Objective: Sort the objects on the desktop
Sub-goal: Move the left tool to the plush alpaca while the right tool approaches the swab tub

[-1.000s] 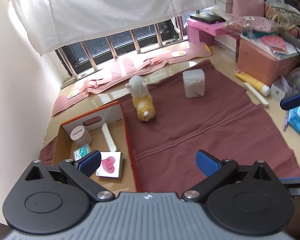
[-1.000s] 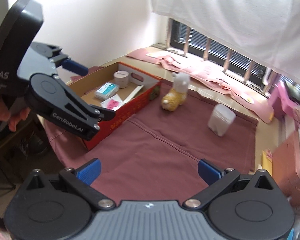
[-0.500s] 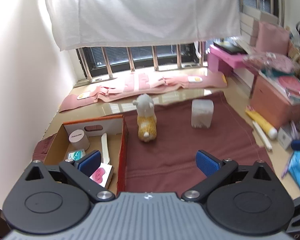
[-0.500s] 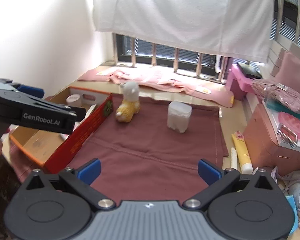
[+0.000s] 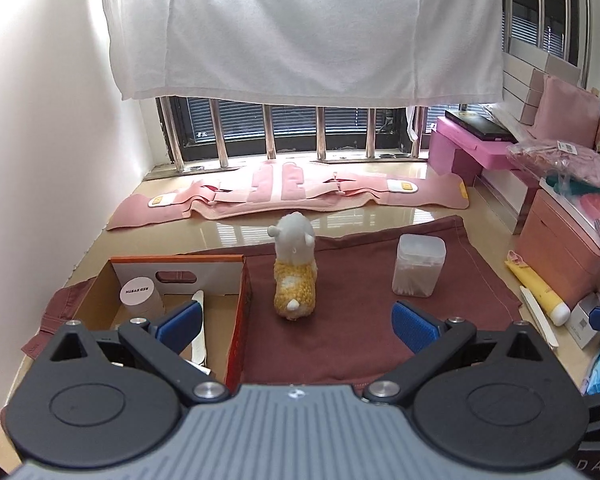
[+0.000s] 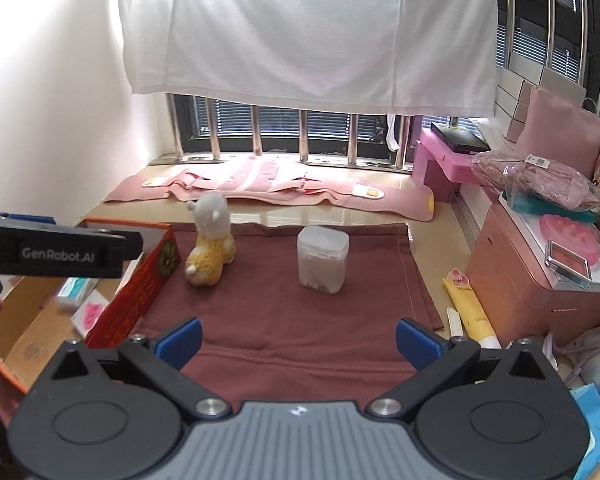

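- Both the left claw (image 5: 296, 326) and right claw (image 6: 298, 340) are spread, empty.
- Plush alpaca (image 5: 295, 267) stands on maroon cloth (image 5: 352, 344) beside the cardboard box (image 5: 236, 312).
- Likely light and squashy; pinch its yellow body.

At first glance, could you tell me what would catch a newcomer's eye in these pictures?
A plush alpaca stands mid-way on the maroon cloth, with a clear plastic container to its right. At the cloth's left edge sits an open cardboard box already holding small items. Both grippers, left and right, hang open and empty.
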`<state>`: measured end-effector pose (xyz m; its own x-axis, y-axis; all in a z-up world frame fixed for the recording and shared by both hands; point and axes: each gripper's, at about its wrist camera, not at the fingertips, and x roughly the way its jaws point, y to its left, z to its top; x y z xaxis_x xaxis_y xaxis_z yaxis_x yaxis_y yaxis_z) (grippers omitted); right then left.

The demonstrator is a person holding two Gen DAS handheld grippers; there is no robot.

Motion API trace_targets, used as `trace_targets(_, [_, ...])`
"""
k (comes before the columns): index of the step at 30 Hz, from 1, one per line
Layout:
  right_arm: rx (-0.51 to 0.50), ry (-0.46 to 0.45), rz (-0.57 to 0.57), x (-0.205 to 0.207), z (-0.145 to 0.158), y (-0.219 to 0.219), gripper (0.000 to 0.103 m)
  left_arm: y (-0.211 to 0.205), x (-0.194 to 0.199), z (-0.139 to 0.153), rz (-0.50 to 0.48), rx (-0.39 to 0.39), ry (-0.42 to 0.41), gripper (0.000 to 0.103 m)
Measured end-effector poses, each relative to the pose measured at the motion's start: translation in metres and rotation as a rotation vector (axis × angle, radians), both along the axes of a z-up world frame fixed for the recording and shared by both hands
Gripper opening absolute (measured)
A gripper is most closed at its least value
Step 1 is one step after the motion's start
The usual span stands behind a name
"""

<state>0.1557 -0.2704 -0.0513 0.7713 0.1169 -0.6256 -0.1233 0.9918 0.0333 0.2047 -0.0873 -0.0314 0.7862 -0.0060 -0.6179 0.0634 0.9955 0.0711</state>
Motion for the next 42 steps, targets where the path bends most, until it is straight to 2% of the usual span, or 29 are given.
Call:
trace_targets(18, [-0.026,0.011,-0.067,0.066,-0.02,0.008,0.103,0.014,0.069,-0.021,-0.013,-0.021,0.061,0.103])
trace_targets(29, [-0.045,0.023,-0.024,0.105,-0.036,0.009,0.103,0.005,0.104,-0.032,-0.001,-0.043,0.085,0.103])
trace_targets(36, [-0.043,0.027,0.03,0.129,-0.052,0.003,0.103,-0.008,0.123,-0.046,-0.009,-0.022,0.098,0.103])
trace_targets(42, [-0.053,0.044,0.054,0.15,-0.077,-0.001,0.103,-0.015,0.141,-0.064,-0.003,0.001,0.129,0.103])
